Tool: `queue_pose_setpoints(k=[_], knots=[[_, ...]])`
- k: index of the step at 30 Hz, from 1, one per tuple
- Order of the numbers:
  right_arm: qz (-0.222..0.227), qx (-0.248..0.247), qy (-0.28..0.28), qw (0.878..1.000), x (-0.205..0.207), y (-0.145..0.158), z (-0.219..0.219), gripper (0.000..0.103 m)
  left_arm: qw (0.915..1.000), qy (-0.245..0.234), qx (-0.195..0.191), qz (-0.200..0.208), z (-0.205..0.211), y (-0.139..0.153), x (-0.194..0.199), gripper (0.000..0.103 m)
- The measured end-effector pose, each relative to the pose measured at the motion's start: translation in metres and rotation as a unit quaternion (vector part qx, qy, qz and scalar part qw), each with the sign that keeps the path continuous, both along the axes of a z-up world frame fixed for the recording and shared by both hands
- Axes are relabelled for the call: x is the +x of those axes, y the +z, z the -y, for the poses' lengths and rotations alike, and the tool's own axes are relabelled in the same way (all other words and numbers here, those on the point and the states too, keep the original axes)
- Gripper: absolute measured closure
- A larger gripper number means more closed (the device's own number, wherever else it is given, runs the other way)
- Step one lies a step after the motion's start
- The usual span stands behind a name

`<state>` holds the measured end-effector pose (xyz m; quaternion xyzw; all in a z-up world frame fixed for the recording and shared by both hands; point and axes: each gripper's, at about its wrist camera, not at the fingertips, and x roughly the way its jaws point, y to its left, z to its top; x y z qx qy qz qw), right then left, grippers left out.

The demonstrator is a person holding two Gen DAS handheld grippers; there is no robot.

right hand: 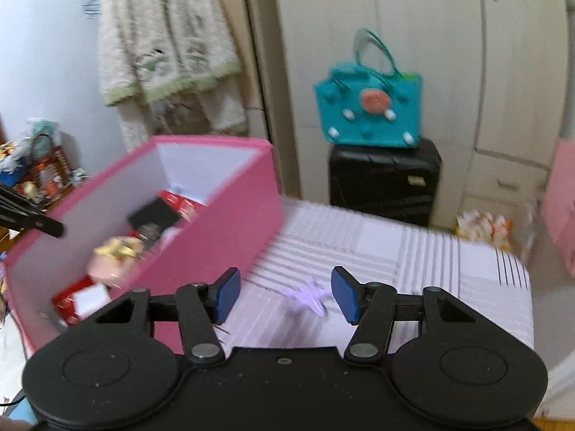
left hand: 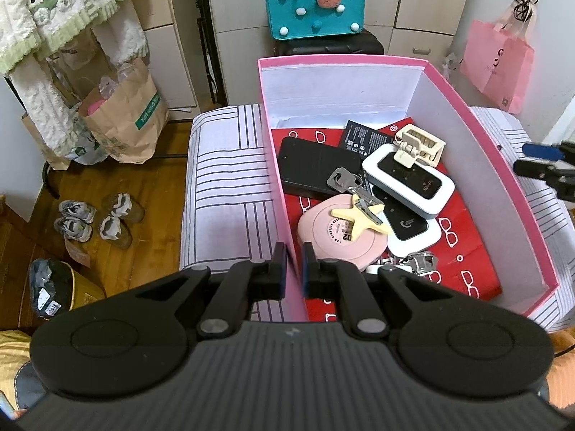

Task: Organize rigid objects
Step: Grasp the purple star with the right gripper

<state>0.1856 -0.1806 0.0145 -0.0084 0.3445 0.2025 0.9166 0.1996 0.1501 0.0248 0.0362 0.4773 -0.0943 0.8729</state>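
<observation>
Holding the left hand-held gripper [left hand: 294, 269] clamped on the near left wall of the pink box [left hand: 485, 136], we keep the box steady on the striped bed [left hand: 226, 186]. Inside it already lie a black phone [left hand: 316, 170], a white router [left hand: 409, 179], keys [left hand: 350, 185], a cream hair clip [left hand: 418, 147], a yellow star [left hand: 363, 217] and a pink round case [left hand: 337, 235].

Our right hand-held gripper [right hand: 285, 294] stands with its jaws apart and nothing between the pads, to the right of the box and outside it. The right wrist view is blurred. Just beyond its fingertips, on the bed, lies a small pale purple thing [right hand: 311, 296]; we cannot tell what it is, though it seems spiky or star-like. It sits almost centred between the open pads, slightly to the right, so the right hand is plainly the nearer. We judge that this piece is next for the box, and it has no clear long axis, so lowering straight over it should do.
</observation>
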Motion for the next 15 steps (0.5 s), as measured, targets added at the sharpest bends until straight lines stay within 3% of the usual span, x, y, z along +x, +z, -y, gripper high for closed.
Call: queue_pose_setpoints(k=[5,15], knots=[[-0.016,-0.024,0.001,1.0,0.008,-0.029,0.0,0.054,1.0,0.001,0.003,-0.002,0.001,0.0,0.0,0.096],[-0.014,-0.039,-0.008,0.999,0.035,-0.068,-0.013,0.049,0.9999,-0.004,0.009,-0.005,0.002,0.001,-0.002,0.096]])
